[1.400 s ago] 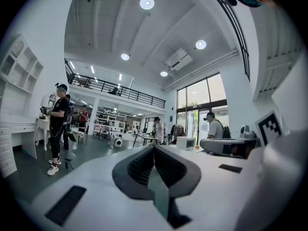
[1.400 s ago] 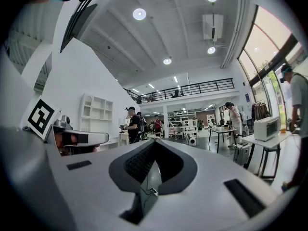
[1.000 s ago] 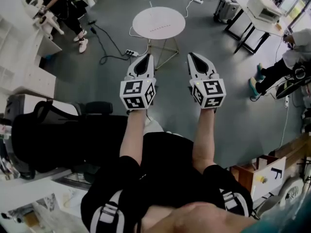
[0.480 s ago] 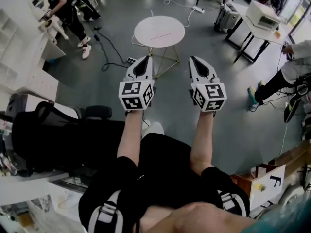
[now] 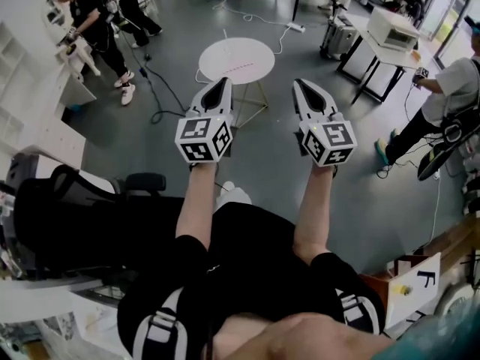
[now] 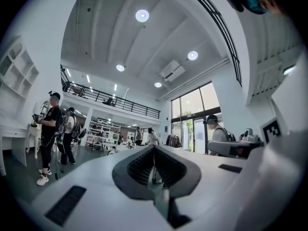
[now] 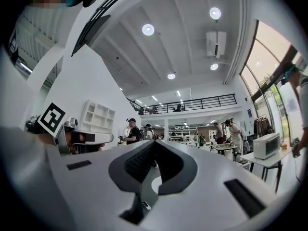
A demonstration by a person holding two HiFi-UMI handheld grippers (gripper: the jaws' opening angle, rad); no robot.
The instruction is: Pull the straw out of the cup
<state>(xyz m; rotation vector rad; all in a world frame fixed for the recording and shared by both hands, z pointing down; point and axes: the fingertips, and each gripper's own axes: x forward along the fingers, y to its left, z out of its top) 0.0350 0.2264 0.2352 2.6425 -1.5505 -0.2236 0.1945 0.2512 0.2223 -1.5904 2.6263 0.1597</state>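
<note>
I cannot make out a cup or a straw in any view. A small round white table (image 5: 237, 58) stands on the grey floor ahead of me, with only a faint red line on its top. My left gripper (image 5: 223, 82) and right gripper (image 5: 298, 83) are held side by side at waist height, pointing toward the table and short of it. Both are shut, jaws meeting at the tips with nothing between them. The left gripper (image 6: 154, 148) looks out at the hall, and the right gripper (image 7: 154, 141) does the same.
Cables and a power strip (image 5: 161, 88) lie on the floor left of the table. People stand by white shelves (image 5: 45, 81) at far left. A desk with a white box (image 5: 390, 28) and a person (image 5: 450, 96) are at right. A black chair (image 5: 75, 216) is at my left.
Both grippers have lifted a little and moved slightly apart. The head view has tilted up, so more of the far room shows. People in the background have shifted.
</note>
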